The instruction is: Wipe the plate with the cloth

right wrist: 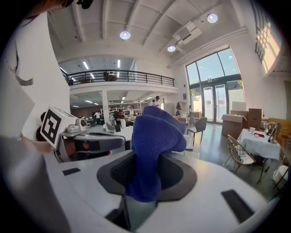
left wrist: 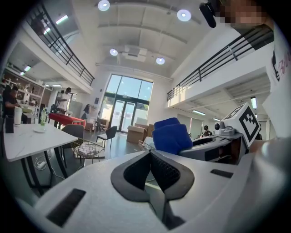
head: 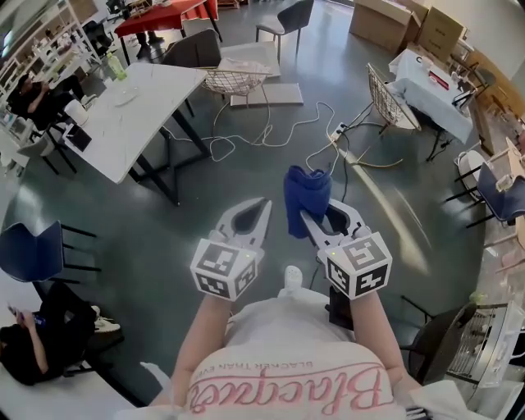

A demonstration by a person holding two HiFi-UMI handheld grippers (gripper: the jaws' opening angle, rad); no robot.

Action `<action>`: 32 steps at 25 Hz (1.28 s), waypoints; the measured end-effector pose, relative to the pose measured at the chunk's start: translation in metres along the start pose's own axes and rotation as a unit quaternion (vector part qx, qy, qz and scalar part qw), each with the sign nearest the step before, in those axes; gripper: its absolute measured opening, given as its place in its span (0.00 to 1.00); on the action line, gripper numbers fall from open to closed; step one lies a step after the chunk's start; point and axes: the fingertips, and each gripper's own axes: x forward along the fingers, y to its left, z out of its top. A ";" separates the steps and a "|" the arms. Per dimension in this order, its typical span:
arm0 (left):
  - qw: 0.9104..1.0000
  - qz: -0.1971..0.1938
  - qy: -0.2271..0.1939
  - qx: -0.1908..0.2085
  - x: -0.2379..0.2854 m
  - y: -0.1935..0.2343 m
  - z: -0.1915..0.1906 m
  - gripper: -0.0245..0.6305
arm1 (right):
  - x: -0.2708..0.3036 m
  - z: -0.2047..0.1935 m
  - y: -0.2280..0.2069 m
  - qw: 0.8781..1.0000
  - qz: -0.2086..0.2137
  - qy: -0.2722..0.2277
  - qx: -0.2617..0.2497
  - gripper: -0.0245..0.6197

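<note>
A grey floor [head: 246, 180] filled most of the head view. Three tables stood on its far side: a white table [head: 139, 107] at the far left, a red table [head: 164, 16] beyond it, and a covered table [head: 431, 90] under white sheeting at the far right. Two cardboard boxes [head: 381, 20] sat past the covered table; what they held could not be told. Two wire chairs [head: 234, 82] stood between the tables, one beside the white table and one beside the covered table. Loose cables [head: 271, 135] trailed over the floor between them. One blue chair [head: 37, 250] stood at the near left, and a seated person [head: 37, 344] in dark clothes was nearer still. One bottle [head: 117, 66] stood on the white table.

Two hand-held grippers were held side by side over the floor, close to each other. The left hand-held gripper [left wrist: 150, 157] was clenched, its dark ribbed pads meeting at the tips with nothing between them. The right hand-held gripper [right wrist: 148, 175] was grasping the one blue cloth [right wrist: 152, 136]. Its jaws pinched the cloth's lower part, and the rest stood bunched above and ahead of the tips. The cloth hung in the air over the floor, well apart from every table.
</note>
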 end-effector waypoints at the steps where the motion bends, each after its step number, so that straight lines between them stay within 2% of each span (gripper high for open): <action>1: 1.000 0.005 -0.001 -0.003 0.007 0.004 0.001 0.04 | 0.006 0.002 -0.006 1.000 0.005 0.002 -0.002 0.22; 6: 0.999 0.033 -0.010 -0.015 0.043 0.025 0.010 0.04 | 0.037 0.011 -0.037 0.999 0.035 0.008 -0.010 0.22; 16: 0.991 0.126 -0.025 -0.034 0.078 0.069 0.026 0.04 | 0.093 0.033 -0.067 0.992 0.121 0.014 -0.033 0.22; 27: 0.981 0.186 -0.027 -0.058 0.074 0.104 0.022 0.04 | 0.132 0.043 -0.055 0.981 0.185 0.022 -0.052 0.22; 32: 0.975 0.207 -0.030 -0.070 0.070 0.133 0.021 0.04 | 0.159 0.044 -0.045 0.976 0.210 0.031 -0.048 0.22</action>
